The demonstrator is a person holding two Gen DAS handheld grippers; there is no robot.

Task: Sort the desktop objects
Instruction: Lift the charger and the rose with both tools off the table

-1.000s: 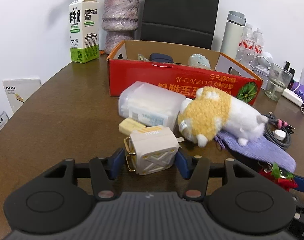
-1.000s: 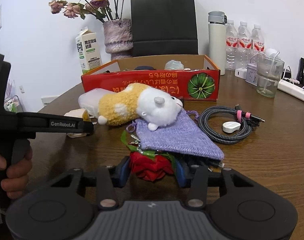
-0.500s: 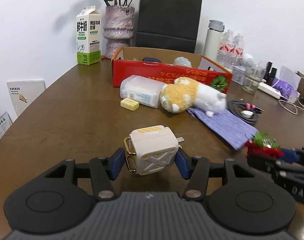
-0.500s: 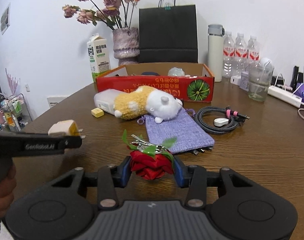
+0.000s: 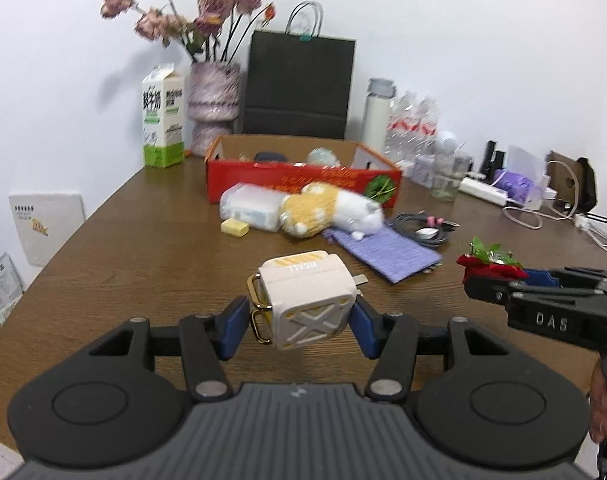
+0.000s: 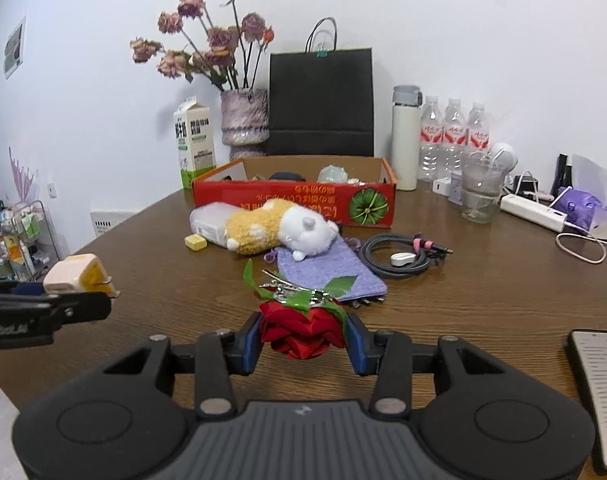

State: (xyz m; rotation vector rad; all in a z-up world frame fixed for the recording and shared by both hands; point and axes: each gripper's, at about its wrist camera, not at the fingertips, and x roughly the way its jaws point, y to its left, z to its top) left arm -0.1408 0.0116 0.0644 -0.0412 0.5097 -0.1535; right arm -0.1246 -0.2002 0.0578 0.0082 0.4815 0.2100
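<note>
Red paper rose (image 6: 301, 330) and cream charger (image 5: 308, 301), each clamped in our grippers above the table.
We judge the charger's off-centre hold may slip.

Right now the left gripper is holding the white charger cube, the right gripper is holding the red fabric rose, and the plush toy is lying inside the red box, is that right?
Not quite. The plush toy lies on the table in front of the red box, partly on the purple pouch, as the right wrist view shows. The rest holds: the left gripper grips the white charger cube and the right gripper grips the red fabric rose.
</note>
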